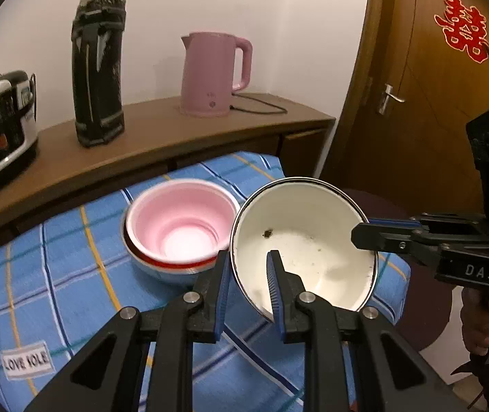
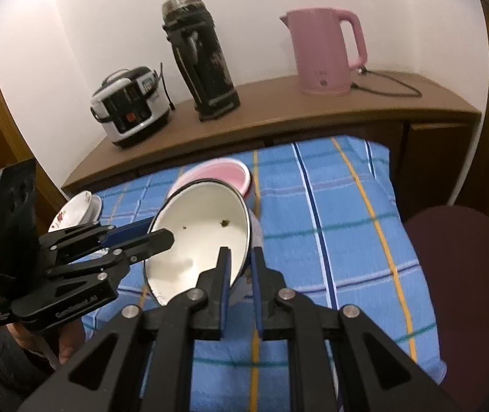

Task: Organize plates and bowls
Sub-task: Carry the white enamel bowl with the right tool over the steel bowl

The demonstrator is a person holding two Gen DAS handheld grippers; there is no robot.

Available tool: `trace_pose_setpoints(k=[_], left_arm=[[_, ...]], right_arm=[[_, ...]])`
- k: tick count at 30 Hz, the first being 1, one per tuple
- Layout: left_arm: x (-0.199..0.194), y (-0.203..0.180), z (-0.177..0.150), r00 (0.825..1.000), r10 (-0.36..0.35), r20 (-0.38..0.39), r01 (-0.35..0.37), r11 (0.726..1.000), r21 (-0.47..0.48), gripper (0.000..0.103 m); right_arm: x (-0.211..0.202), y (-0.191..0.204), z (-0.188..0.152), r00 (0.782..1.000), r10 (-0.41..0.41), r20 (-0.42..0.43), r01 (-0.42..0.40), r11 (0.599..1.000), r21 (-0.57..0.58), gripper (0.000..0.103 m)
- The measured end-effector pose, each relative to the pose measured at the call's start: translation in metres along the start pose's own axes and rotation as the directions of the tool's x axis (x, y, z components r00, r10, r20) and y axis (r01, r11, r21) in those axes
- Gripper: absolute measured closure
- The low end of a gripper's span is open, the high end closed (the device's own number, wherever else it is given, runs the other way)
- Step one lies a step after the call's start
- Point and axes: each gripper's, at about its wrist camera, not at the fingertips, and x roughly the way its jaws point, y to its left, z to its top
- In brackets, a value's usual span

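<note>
Blue checked surface (image 1: 72,261): white bowl (image 1: 309,240) is being gripped at its rim, tilted, by left claw (image 1: 249,274) and right claw (image 2: 241,267); pink bowl (image 1: 179,219) is sitting beside it.

The white enamel bowl (image 1: 307,240) hides part of itself behind tongs in both views: in the left wrist view the left tongs (image 1: 249,274) cover its near rim, and the right tongs (image 1: 374,233) cover its right rim. In the right wrist view its outer wall is mostly out of sight, and it screens the near part of the pink bowl (image 2: 225,171). The bowls stacked under the pink one show only as thin rims, so their number cannot be told. A floral plate (image 2: 72,211) is partly behind the left tongs (image 2: 156,237); in the left wrist view the frame's left edge cuts it off. The rice cooker (image 1: 2,130) is also cropped there. Small dark specks inside the enamel bowl are too small to identify.
</note>
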Motion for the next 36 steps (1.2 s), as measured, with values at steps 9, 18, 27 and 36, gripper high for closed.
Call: trace_pose_setpoints(k=[9, 18, 27, 36], left_arm=[[-0.007, 0.015, 0.028, 0.998, 0.020, 0.066, -0.020, 1.000, -0.002, 0.079], [-0.002, 0.041, 0.049, 0.991, 0.012, 0.132, -0.007, 0.999, -0.042, 0.079], [0.015, 0.060, 0.044, 0.994, 0.006, 0.108, 0.003, 0.997, -0.083, 0.079], [0.019, 0.077, 0.041, 0.992, 0.031, 0.126, -0.016, 0.993, -0.119, 0.079]], right_arm=[[0.006, 0.005, 0.035, 0.999, 0.012, 0.052, -0.012, 1.000, 0.013, 0.091], [0.018, 0.014, 0.065, 0.996, 0.005, 0.086, -0.006, 1.000, 0.004, 0.091], [0.049, 0.012, 0.069, 0.999, -0.007, 0.040, 0.007, 1.000, 0.014, 0.091], [0.071, 0.018, 0.069, 1.000, -0.001, 0.018, 0.000, 1.000, 0.026, 0.091]])
